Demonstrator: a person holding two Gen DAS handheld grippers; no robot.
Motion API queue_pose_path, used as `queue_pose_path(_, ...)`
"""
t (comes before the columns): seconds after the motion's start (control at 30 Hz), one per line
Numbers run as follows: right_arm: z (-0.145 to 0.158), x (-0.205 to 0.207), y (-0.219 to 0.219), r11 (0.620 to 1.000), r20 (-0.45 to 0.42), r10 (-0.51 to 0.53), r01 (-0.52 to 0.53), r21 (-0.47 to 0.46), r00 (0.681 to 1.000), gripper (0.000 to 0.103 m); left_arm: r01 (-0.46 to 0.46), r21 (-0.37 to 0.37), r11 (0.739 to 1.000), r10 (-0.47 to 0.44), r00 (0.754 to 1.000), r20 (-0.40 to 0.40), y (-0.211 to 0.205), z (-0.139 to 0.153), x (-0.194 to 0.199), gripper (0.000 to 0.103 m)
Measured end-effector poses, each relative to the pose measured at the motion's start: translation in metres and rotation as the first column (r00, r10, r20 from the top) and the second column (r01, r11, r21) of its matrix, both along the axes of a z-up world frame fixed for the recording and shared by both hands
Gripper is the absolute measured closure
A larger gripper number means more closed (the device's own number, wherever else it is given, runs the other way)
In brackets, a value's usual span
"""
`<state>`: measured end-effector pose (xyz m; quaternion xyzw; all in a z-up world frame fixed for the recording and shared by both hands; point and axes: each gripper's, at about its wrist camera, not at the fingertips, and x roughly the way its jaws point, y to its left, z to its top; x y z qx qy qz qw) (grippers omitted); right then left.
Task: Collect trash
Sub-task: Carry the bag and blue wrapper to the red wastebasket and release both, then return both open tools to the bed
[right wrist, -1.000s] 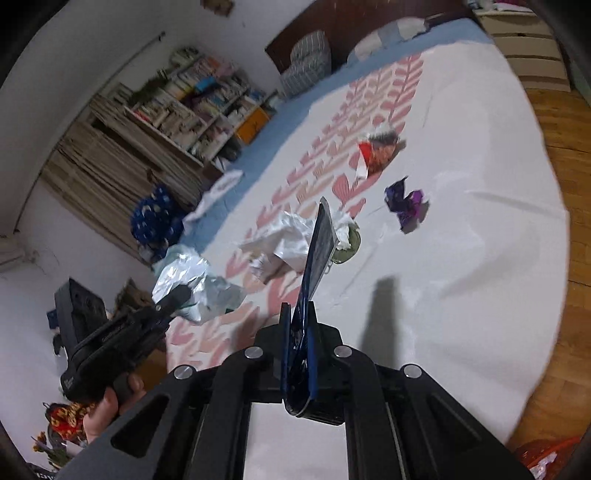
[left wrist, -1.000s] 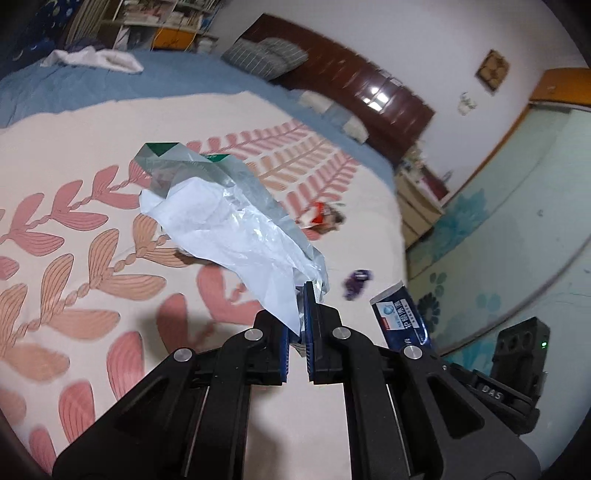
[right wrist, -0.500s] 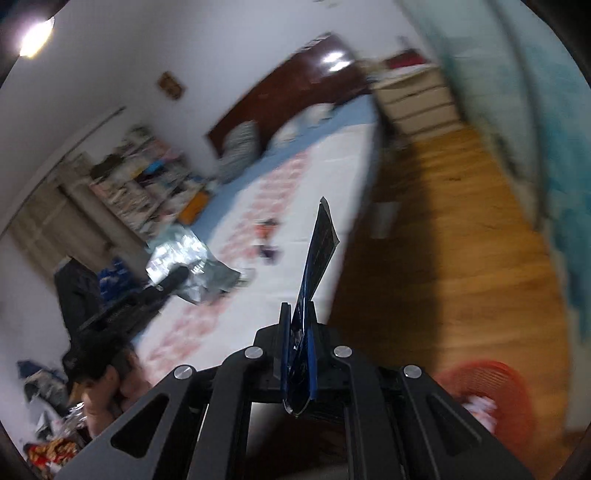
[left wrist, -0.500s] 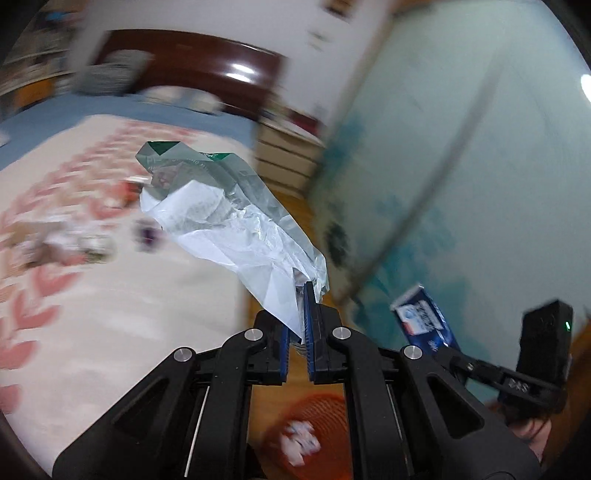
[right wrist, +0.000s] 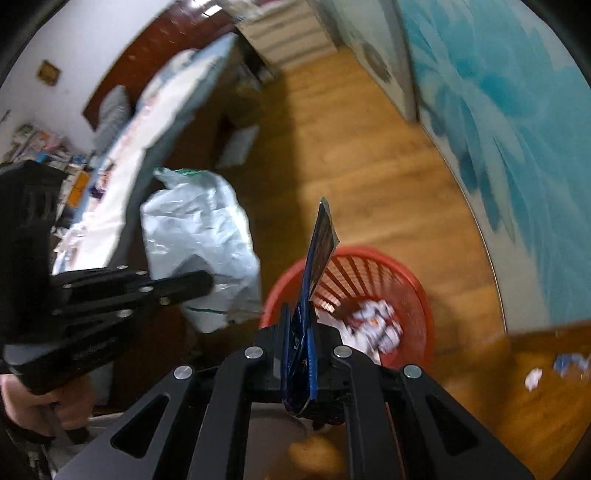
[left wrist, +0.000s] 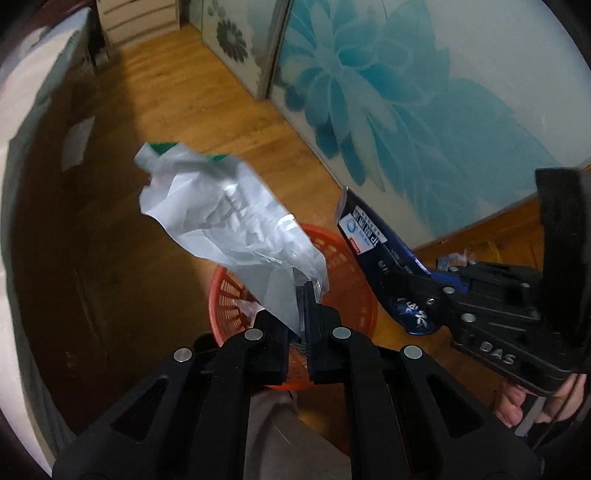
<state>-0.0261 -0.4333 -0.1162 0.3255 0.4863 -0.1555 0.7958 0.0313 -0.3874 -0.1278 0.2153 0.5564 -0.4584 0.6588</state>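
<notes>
My left gripper (left wrist: 301, 295) is shut on a crumpled silver-white wrapper (left wrist: 221, 214) and holds it above the red mesh basket (left wrist: 347, 280). My right gripper (right wrist: 301, 317) is shut on a flattened blue toothpaste box (right wrist: 319, 243), held over the near rim of the same basket (right wrist: 417, 291). The box (left wrist: 373, 240) and the right gripper (left wrist: 436, 295) show at the right of the left wrist view. The wrapper (right wrist: 199, 229) and the left gripper (right wrist: 199, 282) show at the left of the right wrist view. Crumpled paper (right wrist: 376, 325) lies in the basket.
The basket stands on a wooden floor (right wrist: 354, 155). A wardrobe door with a blue flower print (left wrist: 406, 92) runs along the right. The bed (right wrist: 122, 166) is at the left, a white drawer unit (right wrist: 288, 33) beyond. Scraps (right wrist: 533, 378) lie on the floor at the right.
Both grippers have swung away from the bed, down over the red basket on the floor. Each keeps its hold on its piece of trash.
</notes>
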Motion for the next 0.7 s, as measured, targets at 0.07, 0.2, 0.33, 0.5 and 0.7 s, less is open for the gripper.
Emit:
queue_pose_path(0.07,-0.010,-0.006,0.000,1.000,-0.023,-0.004,0.004,0.003,1.000,0.094,-0.002,-0.015,1.000,0.002,1.000,-0.022,-0.002,-0.001,0.004,0.096)
queue_pose_path(0.2,-0.016,-0.007,0.003,1.000,-0.047,-0.024,0.024,0.002,0.999,0.093,0.001,-0.013,1.000,-0.002,0.998,-0.066,-0.009,-0.004,0.007,0.095)
queue_pose_path(0.33,-0.013,-0.007,-0.007,0.995,-0.036,-0.070,0.067,-0.073,0.997,0.053,0.003,-0.016,1.000,-0.004,0.999,-0.048,-0.013,-0.007,-0.001,0.047)
queue_pose_path(0.5,0.008,-0.009,-0.010,0.988,0.019,-0.094,0.096,-0.122,0.995,0.041,-0.074,-0.100,0.992,0.071,0.997,-0.033,0.006,0.010,0.009,0.035)
queue_pose_path(0.7,0.040,0.005,0.001,0.992,0.115,-0.075,0.086,-0.094,0.990,0.040,-0.275,-0.233,0.933,0.287,0.958,0.018,0.058,0.054,0.039,0.034)
